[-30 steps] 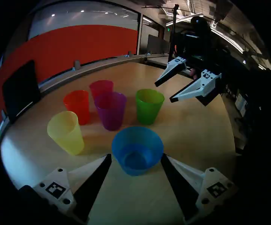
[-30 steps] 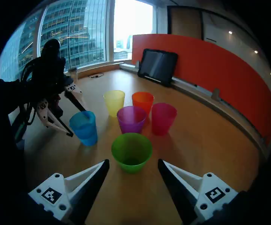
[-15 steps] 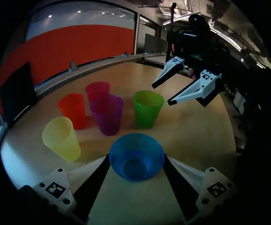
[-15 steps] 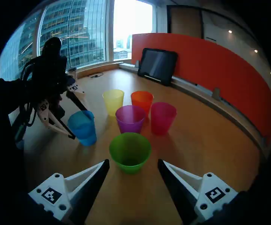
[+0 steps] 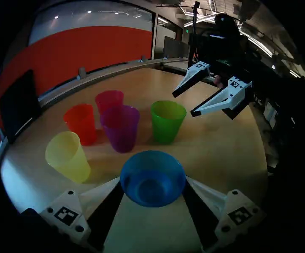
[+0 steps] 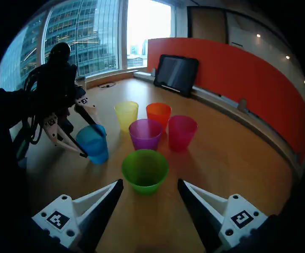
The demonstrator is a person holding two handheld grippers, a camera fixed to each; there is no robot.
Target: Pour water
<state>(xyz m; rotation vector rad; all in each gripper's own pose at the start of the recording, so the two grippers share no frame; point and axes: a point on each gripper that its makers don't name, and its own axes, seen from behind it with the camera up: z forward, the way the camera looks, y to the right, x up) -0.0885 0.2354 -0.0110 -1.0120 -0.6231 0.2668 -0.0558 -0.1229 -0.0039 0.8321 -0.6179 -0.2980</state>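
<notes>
- Fingers of your left gripper lie against both sides of the blue cup; whether they squeeze it cannot be told.
- That cup stands on the table, nearest you in the left gripper view, apart from the other cups.
- Your right gripper is spread wide and holds nothing.
- The green cup stands upright just ahead of its fingertips, touching neither.
- Seen from the left gripper view, your right gripper hangs above the table, just beside the green cup.
- Behind the green cup a purple cup stands, with pink, orange and yellow cups around it, all upright.
</notes>
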